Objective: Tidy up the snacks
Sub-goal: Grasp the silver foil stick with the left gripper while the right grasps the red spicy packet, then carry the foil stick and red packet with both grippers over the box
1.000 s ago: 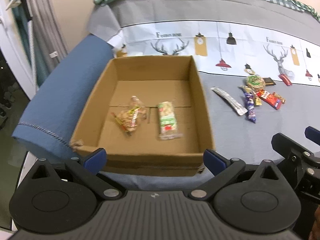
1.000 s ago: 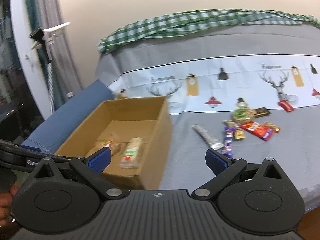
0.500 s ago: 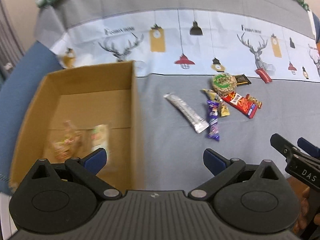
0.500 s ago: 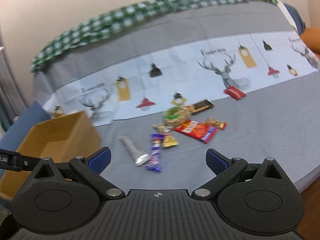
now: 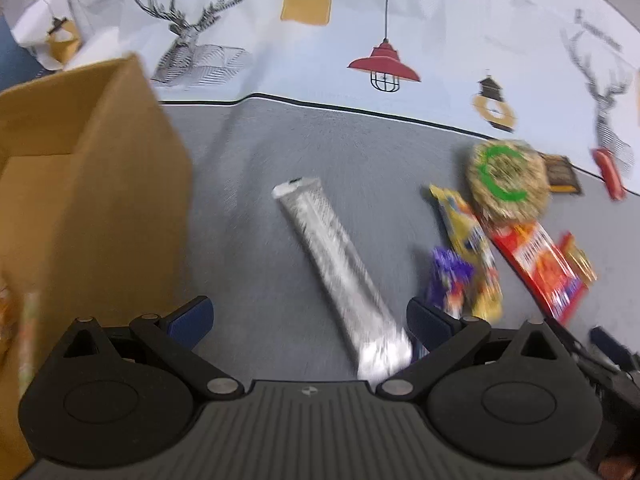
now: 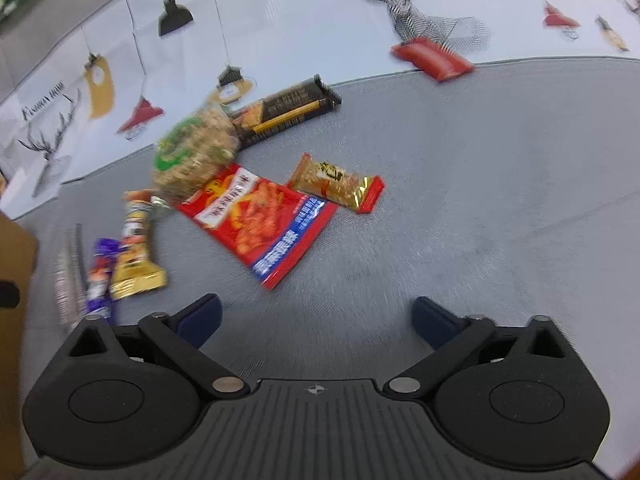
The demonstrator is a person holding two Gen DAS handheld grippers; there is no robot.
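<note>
We take the cardboard box (image 5: 92, 184) as our landmark. Just to the right of the box, alone on the grey cloth, lies the silver snack bar (image 5: 340, 268). Its long axis runs diagonally, from its far end nearer the box to its near end close beside the right finger of our left gripper (image 5: 308, 316). These fingers are wide apart and hold nothing, and the bar lies partly between them. Our right gripper (image 6: 316, 316), also wide and empty, is further from the box, in front of the red snack packet (image 6: 260, 216). We judge the left one nearer the bar; it should turn to cross the bar's axis.
</note>
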